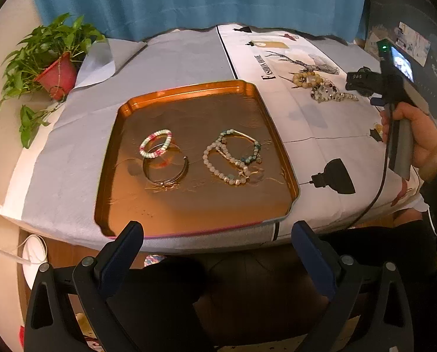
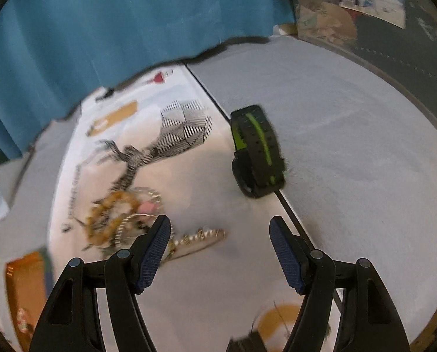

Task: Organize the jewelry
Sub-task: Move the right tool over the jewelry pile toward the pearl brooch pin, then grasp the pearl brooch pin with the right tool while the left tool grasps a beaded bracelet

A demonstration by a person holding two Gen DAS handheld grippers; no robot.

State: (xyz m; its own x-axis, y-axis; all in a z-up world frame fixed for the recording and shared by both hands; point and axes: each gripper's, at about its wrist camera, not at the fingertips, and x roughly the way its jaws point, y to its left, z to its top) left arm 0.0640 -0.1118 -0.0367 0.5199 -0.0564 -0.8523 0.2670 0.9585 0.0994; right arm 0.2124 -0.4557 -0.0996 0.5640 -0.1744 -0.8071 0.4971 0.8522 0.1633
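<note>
Right wrist view, target: the loose jewelry pile (image 2: 121, 220) lies on the printed cloth (image 2: 189, 182) at lower left of the frame, just beyond and left of the left fingertip; it is blurred, so single pieces are hard to tell apart.
Pile's long axis: a beaded strand (image 2: 200, 236) trails from the pile toward lower centre, running roughly across the gap between the fingers.
Nearer hand: the right gripper (image 2: 219, 234) is close to the pile; in the left wrist view the pile (image 1: 321, 86) sits at upper right, well apart from the left gripper (image 1: 218, 231).
Right gripper state: jaws fairly wide, nothing between the pads, touching nothing that I can see.
Left gripper state: jaws wide and empty, at the tabletop's near edge, below the tray's near rim.
Tray: the orange tray (image 1: 189, 94) at frame centre already holds several bracelets (image 1: 233, 158).
Other object: a black and green band (image 2: 258, 151) stands right of centre, apart from the pile.
Judged next move: shift left and down onto the strand.
</note>
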